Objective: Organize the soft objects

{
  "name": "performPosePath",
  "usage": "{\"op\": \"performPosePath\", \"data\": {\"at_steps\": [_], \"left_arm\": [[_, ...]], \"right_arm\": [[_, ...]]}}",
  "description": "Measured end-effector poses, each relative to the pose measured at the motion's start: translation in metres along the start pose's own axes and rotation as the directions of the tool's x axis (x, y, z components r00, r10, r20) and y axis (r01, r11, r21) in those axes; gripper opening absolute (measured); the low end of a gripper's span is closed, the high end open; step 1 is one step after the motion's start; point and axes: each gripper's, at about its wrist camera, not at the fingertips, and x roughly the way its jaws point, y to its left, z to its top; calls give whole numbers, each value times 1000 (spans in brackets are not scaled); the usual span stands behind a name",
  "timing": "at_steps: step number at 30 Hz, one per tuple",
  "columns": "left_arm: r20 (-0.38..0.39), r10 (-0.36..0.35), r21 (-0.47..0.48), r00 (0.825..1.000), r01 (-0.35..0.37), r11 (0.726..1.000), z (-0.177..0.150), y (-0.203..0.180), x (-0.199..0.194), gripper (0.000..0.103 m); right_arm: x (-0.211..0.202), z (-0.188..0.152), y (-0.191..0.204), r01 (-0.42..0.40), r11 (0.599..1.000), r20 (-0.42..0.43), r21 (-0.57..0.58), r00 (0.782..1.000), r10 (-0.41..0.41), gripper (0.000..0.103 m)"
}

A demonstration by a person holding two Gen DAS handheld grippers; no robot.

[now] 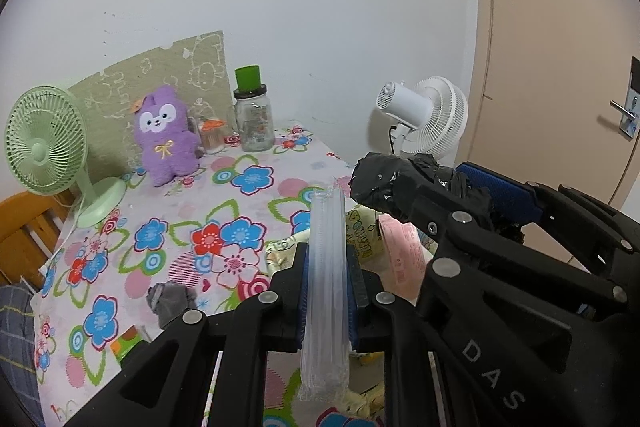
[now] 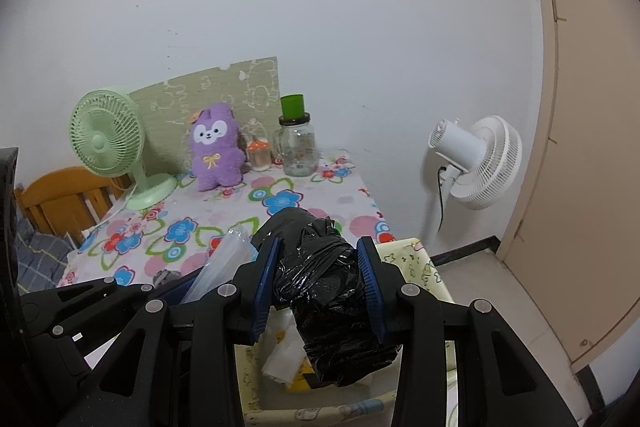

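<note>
Clamped between the blue pads of the left gripper (image 1: 328,291) at the bottom centre of the left wrist view is a flat stack of clear bags (image 1: 326,267), standing on edge and sticking out above and below the pads. To its right, the right gripper (image 2: 318,287) grips a black bag roll (image 2: 320,275), both pads pressed into its crinkled plastic; in the right wrist view the roll fills the lower centre, with the clear bags at its left.

Under both grippers sits a pale yellow box (image 2: 424,267) with cartoon prints, holding a pink packet (image 1: 402,251) and other small packs.

Beyond, a floral tablecloth (image 1: 180,211) covers the table. A small grey plush (image 1: 170,301) lies on it at lower left of the left view. At the far edge, mid-left, stands a purple plush (image 1: 166,137), upright against a green board (image 1: 160,75). A green fan (image 1: 48,147) stands to its left, a glass jar (image 1: 254,123) with a green cup on top to its right. A white fan (image 1: 428,115) stands off the table, at right, near the door (image 1: 560,67).
</note>
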Motion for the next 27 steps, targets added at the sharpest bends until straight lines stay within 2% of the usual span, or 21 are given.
{"op": "performPosePath", "data": {"at_steps": [20,21,22,26,27], "left_arm": [[-69,-44,-27,997,42,999,-1,-14,56,16],[-71,-41,-29,997,39,999,-2,-14,59,23],[-71,-37,-31,997,35,999,-2,-14,60,35],[-74,-14,-36,997,11,999,-5,-13,65,54],[-77,-8,-36,997,6,999,-6,-13,65,61]], "right_arm": [[42,-9,-39,45,997,-70,55,997,-41,43],[44,-10,-40,46,997,-74,56,996,-42,43],[46,-11,-41,49,997,-77,56,996,-45,43],[52,-14,-44,54,997,-93,59,994,-49,43],[54,-16,-45,55,997,-100,59,994,-49,43]]}}
